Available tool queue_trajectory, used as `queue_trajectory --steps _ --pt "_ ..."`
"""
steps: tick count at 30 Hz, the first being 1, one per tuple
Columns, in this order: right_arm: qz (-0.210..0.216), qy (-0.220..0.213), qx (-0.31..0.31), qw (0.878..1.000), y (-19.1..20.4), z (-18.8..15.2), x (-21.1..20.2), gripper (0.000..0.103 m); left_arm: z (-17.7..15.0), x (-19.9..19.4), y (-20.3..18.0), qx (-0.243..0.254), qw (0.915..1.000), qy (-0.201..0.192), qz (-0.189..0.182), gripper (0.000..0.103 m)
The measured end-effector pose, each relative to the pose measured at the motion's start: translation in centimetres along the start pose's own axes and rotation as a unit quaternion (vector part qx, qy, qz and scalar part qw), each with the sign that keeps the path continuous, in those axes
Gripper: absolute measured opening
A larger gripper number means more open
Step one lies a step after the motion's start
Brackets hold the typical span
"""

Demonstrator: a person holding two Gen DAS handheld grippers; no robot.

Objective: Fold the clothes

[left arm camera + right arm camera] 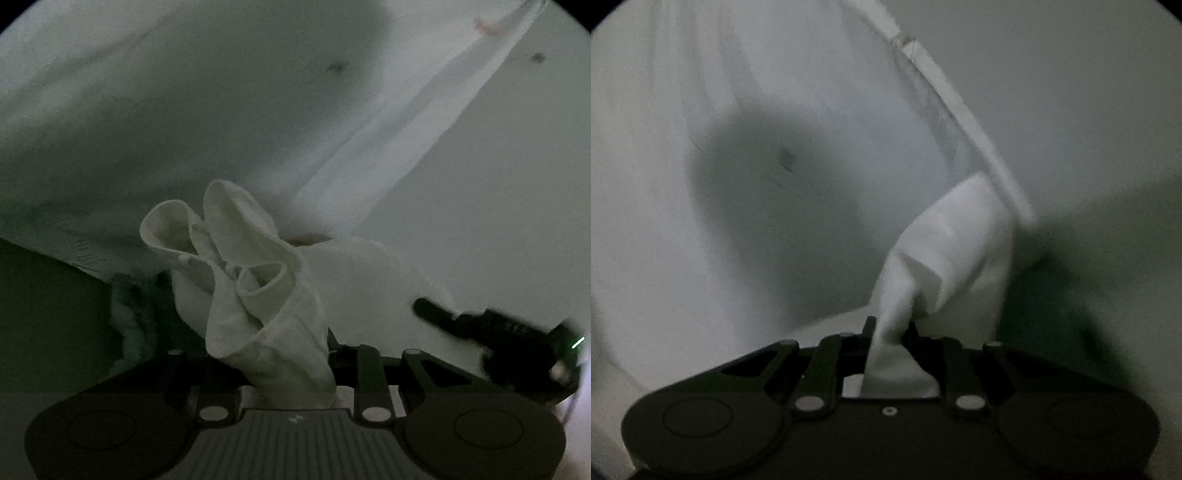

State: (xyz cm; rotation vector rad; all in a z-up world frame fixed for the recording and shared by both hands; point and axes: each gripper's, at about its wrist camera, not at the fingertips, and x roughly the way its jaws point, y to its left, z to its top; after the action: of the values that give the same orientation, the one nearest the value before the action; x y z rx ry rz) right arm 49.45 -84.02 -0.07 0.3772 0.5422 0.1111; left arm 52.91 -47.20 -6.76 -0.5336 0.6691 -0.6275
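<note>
A white, soft cotton-like garment [258, 280] is being held off the pale worktop [480, 184], bunched and drooping between both tools. The left hand-held gripper [291, 373] is clenched on a gathered, hemmed edge of the cloth, with rolled loops of fabric standing up just above the jaws. The right hand-held gripper [886, 339] is likewise clamped on a twisted fold of the same garment [945, 258], cloth being pinched between its closed jaws and spilling back over the mechanism. In the left wrist view, the right tool is being seen [498, 332] as a blurred dark shape near the cloth's far side.

The fabric is judged light, limp and non-slippery; no shape is being kept by it, so sagging and creasing are to be expected. Better hold is being offered by the stitched hems and corners than by the loose middle. Pale fabric or sheeting [775, 147] is filling the background; whether it is part of the garment cannot be told
</note>
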Motion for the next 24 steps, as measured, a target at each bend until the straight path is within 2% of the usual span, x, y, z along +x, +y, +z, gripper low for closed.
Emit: queue_trajectory --steps 3,4,6,7,9,12,14,17,18,21,23,24 --pt "-0.077 0.013 -0.091 0.993 1.1 2.1 3.8 0.021 -0.8 4.1 2.3 -0.009 0.9995 0.016 0.025 0.030" --pt "-0.105 0.013 -0.126 0.986 1.7 1.2 4.6 0.026 -1.5 4.6 2.9 -0.008 0.9993 0.018 0.031 0.031" --pt "-0.161 0.012 -0.196 0.967 3.1 -0.7 6.1 0.036 -2.2 4.3 3.6 -0.007 0.9996 0.009 0.026 0.032" --pt "-0.189 0.011 -0.230 0.955 3.8 -1.6 6.9 0.037 -2.2 4.0 3.6 -0.003 0.9996 0.010 0.027 0.032" --pt "-0.194 0.018 -0.232 0.953 4.1 -1.2 7.2 0.037 -1.5 3.8 2.6 0.025 0.9990 0.012 0.036 0.032" --pt "-0.205 0.034 -0.267 0.941 5.1 -1.1 7.2 0.037 -0.2 3.8 0.7 0.064 0.9967 0.013 0.049 0.032" --pt "-0.215 0.038 -0.292 0.931 6.1 -1.0 7.4 0.037 0.4 3.7 0.6 0.063 0.9963 0.011 0.058 0.034" --pt "-0.225 0.037 -0.298 0.927 7.4 -0.7 7.2 0.039 0.4 3.3 0.9 0.050 0.9961 0.000 0.073 0.035" --pt "-0.228 0.035 -0.301 0.925 7.4 -0.5 7.1 0.044 0.4 3.3 1.0 0.045 0.9959 -0.005 0.078 0.035" --pt "-0.255 0.000 -0.325 0.910 6.4 0.6 7.6 0.075 1.6 2.9 1.5 0.047 0.9942 -0.018 0.095 0.041" --pt "-0.260 -0.028 -0.341 0.903 7.0 1.0 7.1 0.074 2.2 2.8 1.6 0.050 0.9943 -0.023 0.091 0.041" --pt "-0.245 -0.030 -0.335 0.909 7.1 1.2 7.2 0.070 2.3 2.4 1.5 0.054 0.9937 -0.030 0.094 0.041"
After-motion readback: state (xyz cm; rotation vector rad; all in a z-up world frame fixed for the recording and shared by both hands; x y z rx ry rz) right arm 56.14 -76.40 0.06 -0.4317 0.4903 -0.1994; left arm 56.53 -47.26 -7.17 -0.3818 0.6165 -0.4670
